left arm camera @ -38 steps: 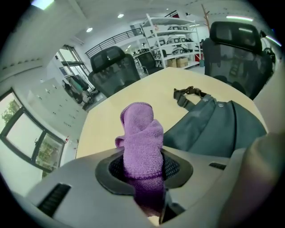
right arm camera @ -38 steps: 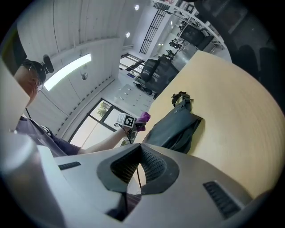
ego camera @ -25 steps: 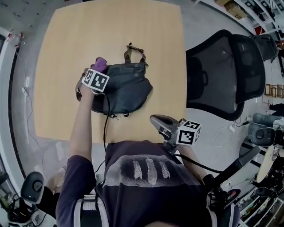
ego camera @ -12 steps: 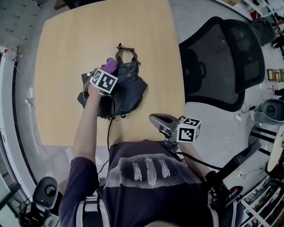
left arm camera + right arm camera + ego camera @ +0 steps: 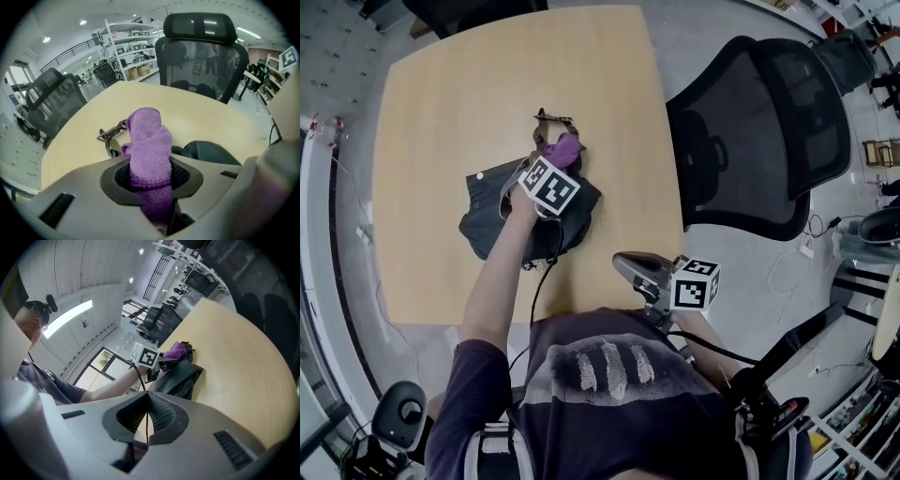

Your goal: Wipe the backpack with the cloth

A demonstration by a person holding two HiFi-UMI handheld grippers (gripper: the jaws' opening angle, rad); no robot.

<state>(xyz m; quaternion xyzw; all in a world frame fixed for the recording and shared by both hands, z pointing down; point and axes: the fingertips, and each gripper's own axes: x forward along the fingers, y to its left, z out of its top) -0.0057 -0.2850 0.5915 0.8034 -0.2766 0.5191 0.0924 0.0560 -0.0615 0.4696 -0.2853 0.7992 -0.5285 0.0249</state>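
Note:
A dark grey backpack (image 5: 502,211) lies flat on the wooden table (image 5: 431,103), its strap and buckle (image 5: 548,119) pointing away from me. My left gripper (image 5: 560,159) is shut on a purple cloth (image 5: 562,147) and holds it over the bag's far right corner. In the left gripper view the cloth (image 5: 149,145) sticks up between the jaws, with the strap (image 5: 110,136) beyond it. My right gripper (image 5: 623,265) hangs at the table's near right edge, jaws shut and empty. Its view shows the backpack (image 5: 180,376) and the cloth (image 5: 176,350) from afar.
A black mesh office chair (image 5: 759,131) stands close to the table's right side. Another dark chair (image 5: 47,105) and the mesh chair (image 5: 201,51) show past the table's far edges in the left gripper view. Cables run from both grippers along my arms.
My left gripper has carried the cloth rightward across the backpack's far part, from its left corner to its right. The bag has shifted and rumpled. The right gripper has stayed put.

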